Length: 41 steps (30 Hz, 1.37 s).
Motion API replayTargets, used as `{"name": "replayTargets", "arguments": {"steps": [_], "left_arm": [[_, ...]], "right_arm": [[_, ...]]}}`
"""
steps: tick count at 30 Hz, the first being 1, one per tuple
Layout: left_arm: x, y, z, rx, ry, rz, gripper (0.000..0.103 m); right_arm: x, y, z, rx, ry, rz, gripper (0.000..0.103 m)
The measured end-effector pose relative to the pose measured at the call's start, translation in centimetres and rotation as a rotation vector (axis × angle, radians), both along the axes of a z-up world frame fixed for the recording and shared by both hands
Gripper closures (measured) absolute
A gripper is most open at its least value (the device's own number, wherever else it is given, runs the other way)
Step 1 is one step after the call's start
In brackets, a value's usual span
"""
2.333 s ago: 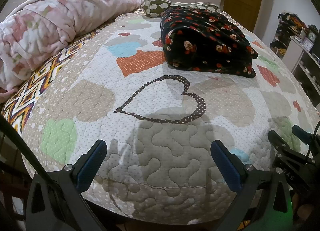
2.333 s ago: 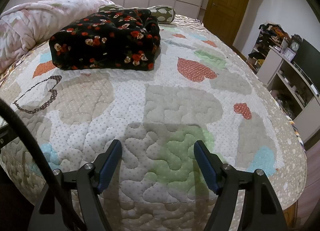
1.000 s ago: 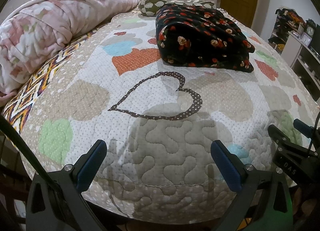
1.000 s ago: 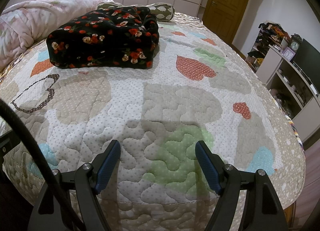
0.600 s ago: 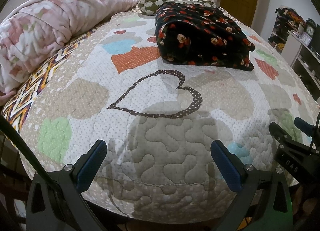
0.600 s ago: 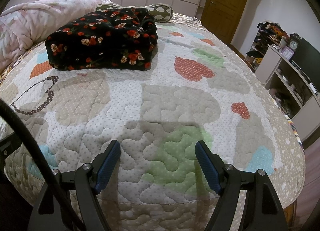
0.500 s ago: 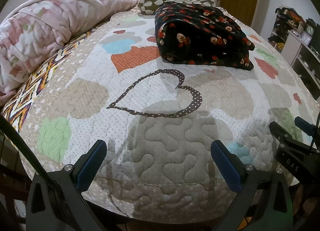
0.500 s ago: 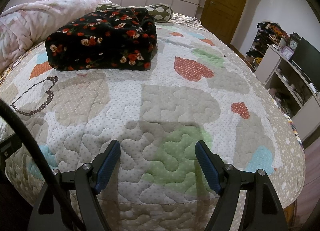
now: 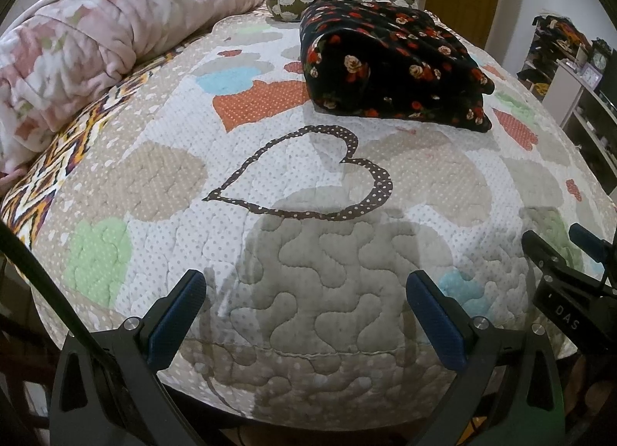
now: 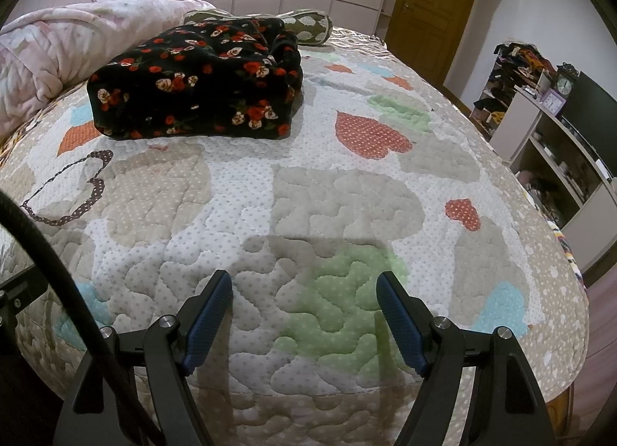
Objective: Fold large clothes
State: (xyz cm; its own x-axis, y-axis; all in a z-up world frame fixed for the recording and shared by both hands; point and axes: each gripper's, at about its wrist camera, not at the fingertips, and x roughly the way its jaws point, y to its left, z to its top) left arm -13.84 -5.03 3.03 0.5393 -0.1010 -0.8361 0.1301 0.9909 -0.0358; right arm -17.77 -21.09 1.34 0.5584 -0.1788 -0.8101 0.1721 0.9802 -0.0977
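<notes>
both hand-held grippers (image 9: 300,291) (image 10: 304,291) gape empty; folded floral garment (image 10: 196,91) lies crosswise.

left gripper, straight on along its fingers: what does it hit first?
Most likely the quilted bedspread. The left gripper is open and empty, tilted down over the near edge of the bed. The folded black floral garment lies farther up the bed, well past that line. Depth is unclear.
</notes>
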Motion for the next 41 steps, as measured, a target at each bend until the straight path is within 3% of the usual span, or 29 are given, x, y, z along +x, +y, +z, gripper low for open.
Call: {"name": "replayTargets", "arguments": {"steps": [41], "left_arm": [[0.52, 0.30, -0.39, -0.005, 0.012, 0.004, 0.000]], "right_arm": [[0.78, 0.54, 0.42, 0.016, -0.019, 0.020, 0.022]]}}
